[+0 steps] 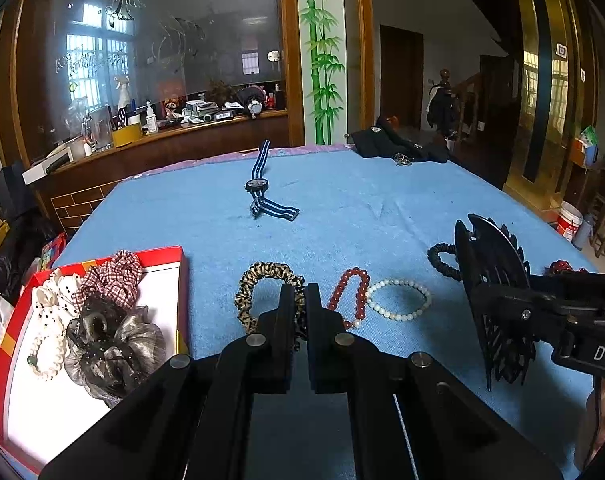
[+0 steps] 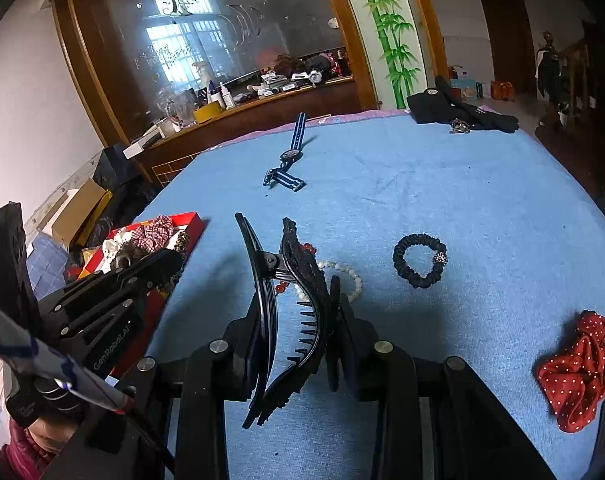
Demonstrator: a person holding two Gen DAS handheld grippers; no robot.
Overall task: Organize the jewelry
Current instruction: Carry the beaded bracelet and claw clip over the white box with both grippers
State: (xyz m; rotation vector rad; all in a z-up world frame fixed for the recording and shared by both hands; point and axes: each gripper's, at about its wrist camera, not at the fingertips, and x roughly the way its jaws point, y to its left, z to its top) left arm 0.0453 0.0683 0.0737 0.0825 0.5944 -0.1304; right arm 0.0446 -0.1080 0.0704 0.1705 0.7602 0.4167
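The right gripper [image 2: 298, 344] is clamped on a black claw hair clip [image 2: 290, 312], held above the blue-covered bench [image 2: 442, 184] with its teeth pointing right. The left gripper [image 1: 300, 300] has its jaws nearly together around the rim of a leopard scrunchie [image 1: 258, 284] lying on the cloth; a firm pinch cannot be confirmed. Just right of it lie a red bead bracelet [image 1: 352, 294] and a white bead bracelet [image 1: 398, 300], touching. To the left, the red box [image 1: 182, 272] holds scrunchies and a bracelet. Farther off lies a striped-band watch [image 1: 258, 186]. Only the right wrist view shows the black scrunchie [image 2: 420, 260] whole and a red dotted scrunchie [image 2: 578, 368].
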